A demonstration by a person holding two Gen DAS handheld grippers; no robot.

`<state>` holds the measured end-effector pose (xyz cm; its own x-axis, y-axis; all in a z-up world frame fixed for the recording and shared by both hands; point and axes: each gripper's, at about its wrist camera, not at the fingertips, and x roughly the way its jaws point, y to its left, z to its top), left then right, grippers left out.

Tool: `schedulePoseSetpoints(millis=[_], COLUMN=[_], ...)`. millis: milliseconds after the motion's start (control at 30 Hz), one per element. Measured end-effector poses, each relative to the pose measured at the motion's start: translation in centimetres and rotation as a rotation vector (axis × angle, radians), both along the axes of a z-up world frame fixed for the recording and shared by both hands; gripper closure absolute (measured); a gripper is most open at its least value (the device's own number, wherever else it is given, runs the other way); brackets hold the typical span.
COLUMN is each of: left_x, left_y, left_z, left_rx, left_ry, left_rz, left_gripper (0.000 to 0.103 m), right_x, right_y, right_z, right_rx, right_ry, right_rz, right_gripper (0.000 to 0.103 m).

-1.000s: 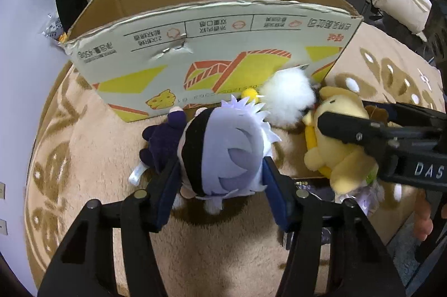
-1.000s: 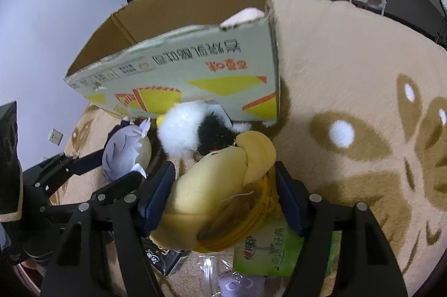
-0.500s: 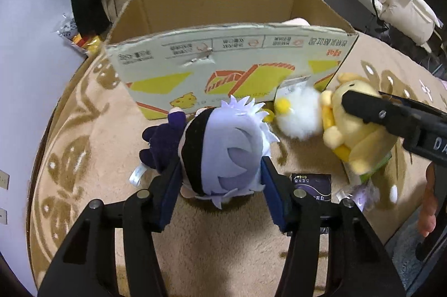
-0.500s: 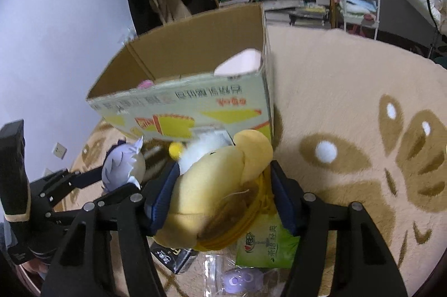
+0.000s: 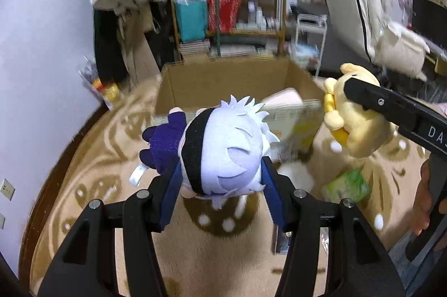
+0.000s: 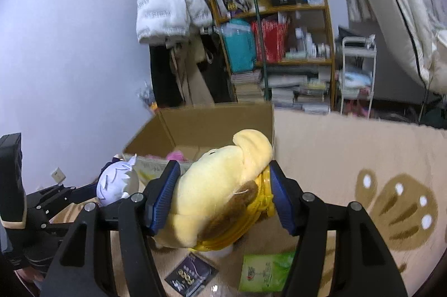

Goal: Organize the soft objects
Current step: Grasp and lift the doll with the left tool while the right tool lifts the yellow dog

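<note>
Three plush toys (image 5: 223,154), one box (image 5: 229,79)

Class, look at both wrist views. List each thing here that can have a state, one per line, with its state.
Left claw: shut on the white-haired doll, held off the rug.
Right claw: shut on the yellow plush, held off the rug.
White-haired doll: gripped, lifted.
Yellow plush: gripped, lifted.
Cardboard box: open, pink things inside.
Green packet: lying flat on the rug.

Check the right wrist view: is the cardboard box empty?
No, a pink soft item already lies inside the cardboard box, behind the yellow plush.
</note>
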<state>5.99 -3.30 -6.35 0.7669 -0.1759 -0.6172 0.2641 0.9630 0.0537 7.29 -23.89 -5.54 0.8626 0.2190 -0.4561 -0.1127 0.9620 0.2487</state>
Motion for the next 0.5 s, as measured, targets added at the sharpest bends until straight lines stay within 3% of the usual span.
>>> schedulePoseSetpoints(millis=[133,333,500], left_x=[-0.4,-1.2,-0.8], left_y=[0.1,-0.2,0.0], left_z=[1.0,2.8,4.4], left_rx=[-0.012,-0.001,-0.004], left_ry=[-0.061,-0.159,-0.183], left_rz=[0.0,0.01,0.029], left_gripper=[0.049,0.049,0.049], right_x=[-0.7,-0.2,-0.1], right_y=[0.0,0.3,0.3], right_z=[1.8,3.6,5.1], right_rx=[0.005,-0.009,-0.038], right_ry=[-0.11,-0.168,-0.219], right_rz=[-0.023,-0.039,-0.068], right_gripper=[0.036,0.036,0.036])
